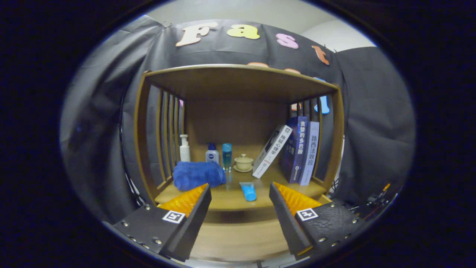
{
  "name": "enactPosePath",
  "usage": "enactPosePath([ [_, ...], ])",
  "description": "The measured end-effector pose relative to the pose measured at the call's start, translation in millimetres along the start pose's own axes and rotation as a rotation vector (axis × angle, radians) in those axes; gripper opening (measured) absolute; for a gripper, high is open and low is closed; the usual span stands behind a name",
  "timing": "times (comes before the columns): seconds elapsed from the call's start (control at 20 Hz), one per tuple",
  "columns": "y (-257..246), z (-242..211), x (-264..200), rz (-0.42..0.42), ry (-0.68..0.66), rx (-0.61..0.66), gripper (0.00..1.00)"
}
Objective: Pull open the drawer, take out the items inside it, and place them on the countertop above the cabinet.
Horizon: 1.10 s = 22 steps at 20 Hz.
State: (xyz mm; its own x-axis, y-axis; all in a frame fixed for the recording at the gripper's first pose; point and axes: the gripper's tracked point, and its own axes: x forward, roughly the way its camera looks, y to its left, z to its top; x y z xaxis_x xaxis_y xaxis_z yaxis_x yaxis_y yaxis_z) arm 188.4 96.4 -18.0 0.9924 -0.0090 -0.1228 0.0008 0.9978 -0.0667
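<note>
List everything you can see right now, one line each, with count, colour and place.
cabinet: 1, brown wood, slatted sides, ahead of the fingers
countertop: 1, brown wood, bearing all items below
towel: 1, blue, rolled, front left, just beyond the left finger
pump bottle: 1, white, back left
bottle: 1, white with blue cap, right of the pump bottle
tube: 1, clear blue, upright, beside the bottle
lidded cup: 1, cream, on a saucer, back centre
flat tube: 1, light blue, lying at the front edge, beyond the gap between the fingers
books: 3, one white leaning, two bluish upright, right side
gripper: 1, fingers open, holding nothing, short of the countertop
</note>
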Motion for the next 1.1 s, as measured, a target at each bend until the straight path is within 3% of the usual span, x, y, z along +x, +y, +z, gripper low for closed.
enactPosePath([
  [0.25,4,-62,-54,0.008,0.024,0.089,0.93],
  [0.6,-18,-127,-83,-0.041,0.104,0.156,0.94],
  [1.1,-24,-173,-63,-0.021,0.158,0.246,0.95],
])
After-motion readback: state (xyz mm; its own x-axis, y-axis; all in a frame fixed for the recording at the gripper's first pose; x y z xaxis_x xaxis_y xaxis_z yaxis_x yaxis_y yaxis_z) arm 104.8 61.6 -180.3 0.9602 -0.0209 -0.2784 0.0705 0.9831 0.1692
